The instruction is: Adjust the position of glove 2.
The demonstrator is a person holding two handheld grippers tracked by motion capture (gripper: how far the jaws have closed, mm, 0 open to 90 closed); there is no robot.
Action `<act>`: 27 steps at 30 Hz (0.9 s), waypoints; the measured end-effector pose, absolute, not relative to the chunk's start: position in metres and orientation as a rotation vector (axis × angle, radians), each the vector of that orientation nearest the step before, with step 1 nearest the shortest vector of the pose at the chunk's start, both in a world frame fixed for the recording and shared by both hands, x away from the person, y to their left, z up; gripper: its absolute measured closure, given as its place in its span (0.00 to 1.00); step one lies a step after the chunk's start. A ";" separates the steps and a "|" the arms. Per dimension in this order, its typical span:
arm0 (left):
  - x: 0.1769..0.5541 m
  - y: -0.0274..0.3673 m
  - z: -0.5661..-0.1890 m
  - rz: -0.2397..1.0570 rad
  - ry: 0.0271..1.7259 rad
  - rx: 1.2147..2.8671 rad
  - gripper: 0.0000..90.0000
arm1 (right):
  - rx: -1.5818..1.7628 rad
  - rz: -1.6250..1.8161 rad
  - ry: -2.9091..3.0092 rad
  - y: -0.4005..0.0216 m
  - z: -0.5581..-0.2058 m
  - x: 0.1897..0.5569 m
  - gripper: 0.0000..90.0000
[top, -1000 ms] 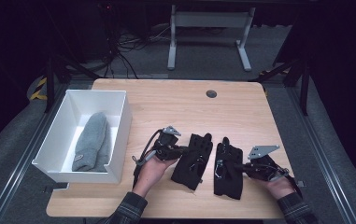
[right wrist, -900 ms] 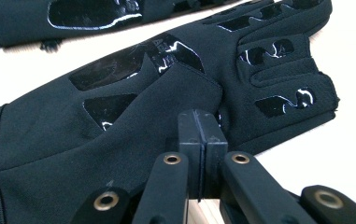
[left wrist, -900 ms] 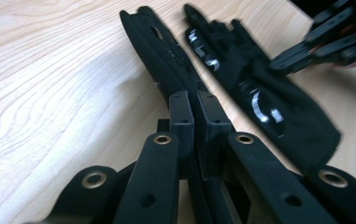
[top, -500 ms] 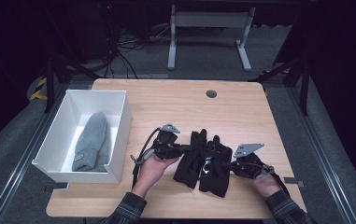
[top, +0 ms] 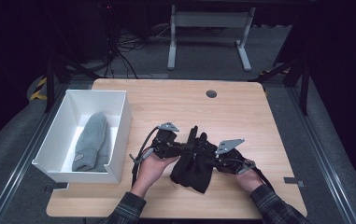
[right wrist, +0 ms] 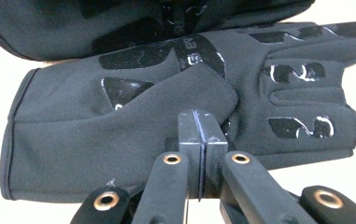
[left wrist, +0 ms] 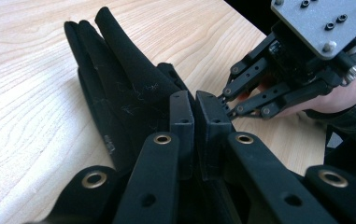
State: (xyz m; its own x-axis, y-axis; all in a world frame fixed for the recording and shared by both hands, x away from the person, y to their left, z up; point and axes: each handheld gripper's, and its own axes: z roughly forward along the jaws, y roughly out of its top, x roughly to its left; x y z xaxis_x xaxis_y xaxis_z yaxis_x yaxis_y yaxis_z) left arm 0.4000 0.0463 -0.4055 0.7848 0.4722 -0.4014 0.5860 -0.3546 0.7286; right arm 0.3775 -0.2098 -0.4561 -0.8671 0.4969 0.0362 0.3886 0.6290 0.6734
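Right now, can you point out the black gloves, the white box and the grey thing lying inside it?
black gloves (top: 195,163), high view, on the middle of the pile between the two grippers.
white box (top: 121,128), high view, on its right wall.
grey mitten (top: 93,142), high view, on the middle of its knitted body.

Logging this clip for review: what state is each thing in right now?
Black gloves: lying together on the table, overlapping.
Left gripper: shut, at the gloves.
Right gripper: shut, at a glove's edge.
White bin: open-topped, holds the hat.
Grey knit hat: lying flat in the bin.
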 end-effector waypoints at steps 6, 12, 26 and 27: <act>0.400 0.043 -0.408 -0.153 0.782 2.034 0.96 | 0.698 1.080 2.706 -0.193 -0.458 0.379 1.00; 0.400 0.040 -0.412 -0.167 0.777 2.052 0.96 | 0.684 1.091 2.713 -0.184 -0.458 0.380 1.00; 0.398 0.034 -0.420 -0.171 0.770 2.095 0.96 | 0.655 1.093 2.698 -0.187 -0.451 0.372 1.00; 0.398 0.035 -0.419 -0.169 0.768 2.098 0.96 | 0.654 1.078 2.700 -0.190 -0.450 0.371 1.00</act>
State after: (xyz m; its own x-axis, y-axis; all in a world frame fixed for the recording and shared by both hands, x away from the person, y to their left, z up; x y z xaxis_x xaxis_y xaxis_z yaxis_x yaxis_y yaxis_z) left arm 0.3981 0.0348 -0.4194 0.8003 0.4612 -0.3831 0.5794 -0.4307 0.6920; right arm 0.3710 -0.1900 -0.4503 -0.8912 0.4535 0.0119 0.3369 0.6441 0.6868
